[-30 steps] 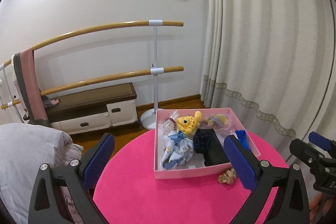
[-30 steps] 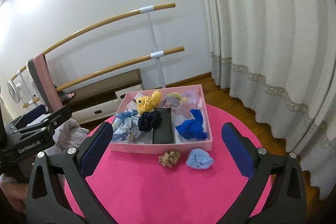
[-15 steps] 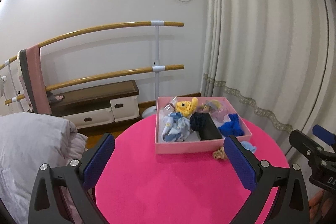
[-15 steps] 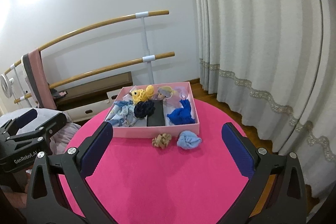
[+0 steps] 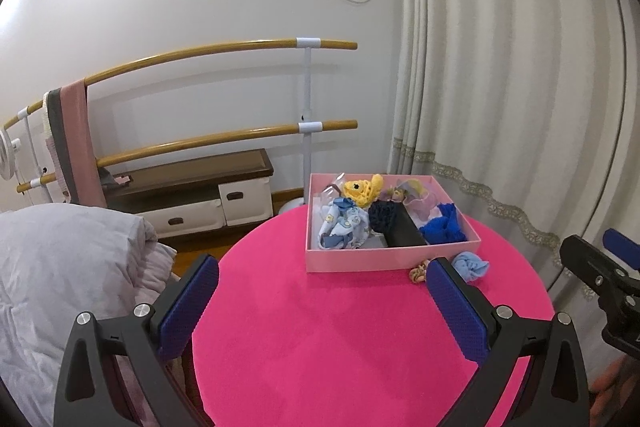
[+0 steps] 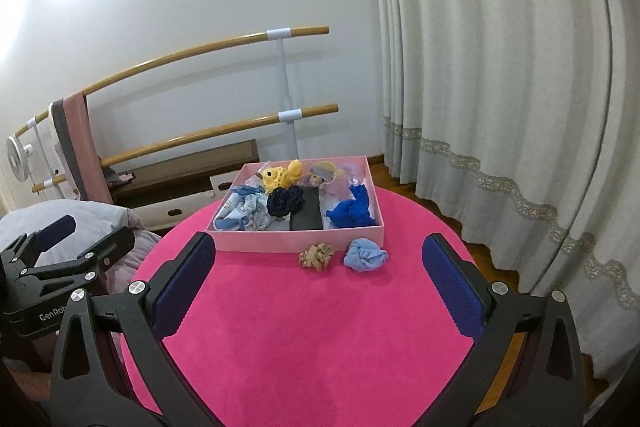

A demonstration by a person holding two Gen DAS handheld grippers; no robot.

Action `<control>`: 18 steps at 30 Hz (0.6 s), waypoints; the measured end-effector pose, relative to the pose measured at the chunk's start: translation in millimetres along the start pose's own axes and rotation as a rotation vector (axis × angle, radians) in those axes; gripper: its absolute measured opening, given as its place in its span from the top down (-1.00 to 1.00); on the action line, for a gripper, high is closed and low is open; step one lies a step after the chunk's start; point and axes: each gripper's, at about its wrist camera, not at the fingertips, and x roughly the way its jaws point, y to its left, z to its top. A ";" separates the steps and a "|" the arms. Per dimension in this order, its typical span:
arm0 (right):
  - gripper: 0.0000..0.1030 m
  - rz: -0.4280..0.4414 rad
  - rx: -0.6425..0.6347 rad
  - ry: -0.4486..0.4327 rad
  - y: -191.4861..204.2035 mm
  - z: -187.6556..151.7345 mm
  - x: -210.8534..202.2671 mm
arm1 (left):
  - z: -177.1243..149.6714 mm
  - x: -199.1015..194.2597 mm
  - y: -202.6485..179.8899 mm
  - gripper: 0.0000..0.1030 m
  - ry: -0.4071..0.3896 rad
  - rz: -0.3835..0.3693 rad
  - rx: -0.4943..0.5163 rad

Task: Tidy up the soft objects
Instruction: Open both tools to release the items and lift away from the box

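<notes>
Both tongs have backed away, so the pink box point(image 5: 352, 261) sits farther off now. Left view: my left tongs point(image 5: 322, 303) are spread wide, empty, over the pink table point(image 5: 320, 347). Right view: my right tongs point(image 6: 319, 277) are wide apart too, with the tan scrunchie point(image 6: 316, 255) and light blue scrunchie point(image 6: 366, 254) lying on the table just in front of the box.

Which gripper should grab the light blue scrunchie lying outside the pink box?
Probably the right gripper: the light blue fabric scrunchie sits between its open fingers' line of sight, while the left gripper sees it off to the side, partly behind its finger.
</notes>
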 end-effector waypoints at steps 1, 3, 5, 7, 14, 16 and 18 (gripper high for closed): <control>-1.00 0.001 -0.001 0.001 0.6 -0.8 -0.8 | -0.4 -1.3 0.3 -1.00 -0.002 0.002 -0.002; -1.00 0.005 -0.002 0.004 0.9 -2.8 -1.0 | -1.0 -1.9 0.1 -1.00 -0.001 0.004 -0.004; -1.00 0.003 -0.001 0.009 0.5 -4.6 -1.0 | -1.5 -2.7 0.1 -1.00 0.000 0.007 -0.004; -1.00 0.002 0.003 0.011 -1.5 -5.5 -1.0 | -2.2 -4.2 0.5 -1.00 0.001 0.006 -0.004; -1.00 -0.003 0.011 0.015 -5.9 -5.7 -0.7 | -2.2 -4.8 1.2 -1.00 0.001 0.008 -0.010; -1.00 -0.003 0.011 0.017 -6.3 -6.3 -0.3 | -2.7 -4.3 1.5 -1.00 0.002 0.007 -0.012; -1.00 -0.002 0.010 0.019 -6.2 -7.1 0.0 | -2.6 -3.7 1.7 -1.00 0.003 0.007 -0.013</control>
